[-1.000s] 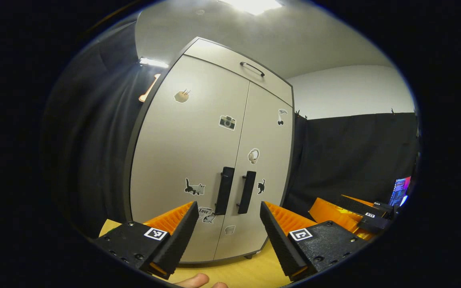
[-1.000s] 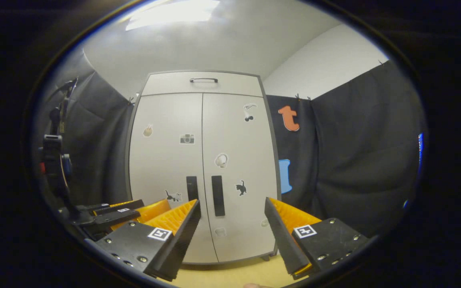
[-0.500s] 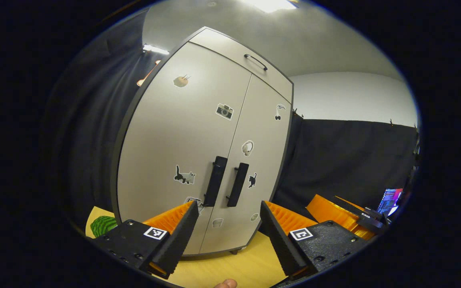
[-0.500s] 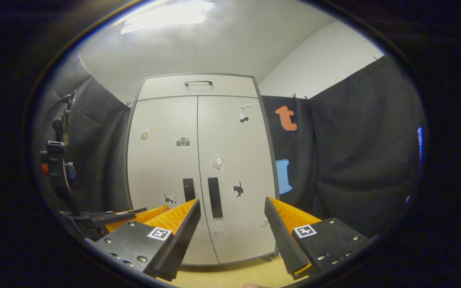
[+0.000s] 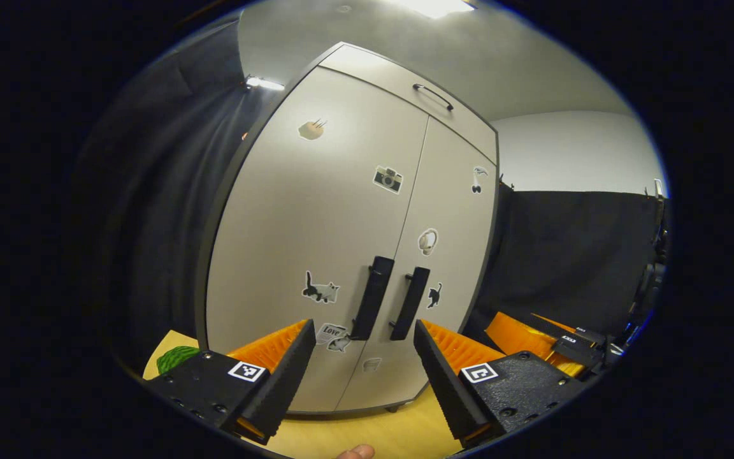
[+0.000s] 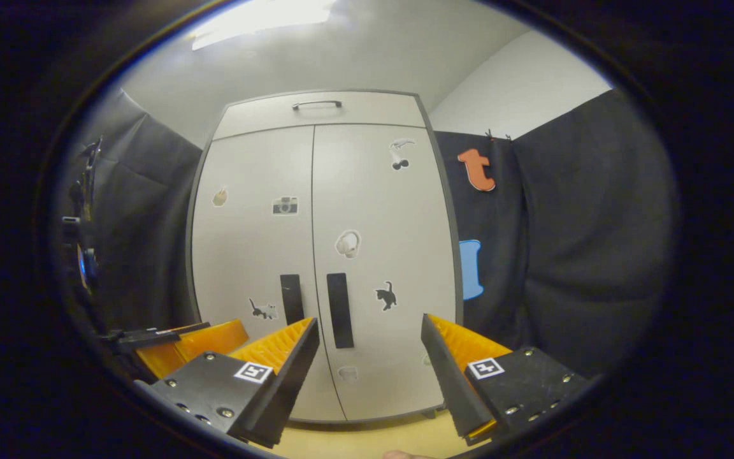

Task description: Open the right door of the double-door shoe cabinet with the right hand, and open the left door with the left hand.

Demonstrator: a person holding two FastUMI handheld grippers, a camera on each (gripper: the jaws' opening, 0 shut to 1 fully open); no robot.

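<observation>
**Both tongs wide, cabinet doors shut ahead**

Left gripper view, near first: your left gripper (image 5: pixel 359 344) has its fingers spread wide, nothing between them. A fingertip (image 5: pixel 355 452) of your hand pokes in below the gap, over the yellow floor (image 5: pixel 367 430). To the left of the left finger, low down, a green rounded thing (image 5: pixel 176 358) sits on the floor; can't tell what it is. Off to the right of the right finger you see the other tool's orange and black fingers (image 5: pixel 545 338), apart from the cabinet.

Just past your fingertips stands the shoe cabinet (image 5: pixel 348 242), seen at an angle. Both doors shut. The left door handle (image 5: pixel 372 298) and right door handle (image 5: pixel 410 303), black vertical bars, sit side by side just above the gap between your fingers, not touched. Stickers are scattered on both doors. A drawer (image 5: pixel 405 89) with a thin handle tops the cabinet.

Right gripper view: your right gripper (image 6: pixel 370 341) is also wide, holding nothing. Left of its left finger, low, are the orange fingers of the left tool (image 6: pixel 192 338). Ahead the cabinet faces you nearly square. The right door (image 6: pixel 383 255) has its handle (image 6: pixel 339 310) just above and inside your left fingertip; the left door (image 6: pixel 252 248) has its handle (image 6: pixel 291 299) beside it. No contact with either. Black cloth wall (image 6: pixel 571 242) lies right of the cabinet, beyond your right finger.
</observation>
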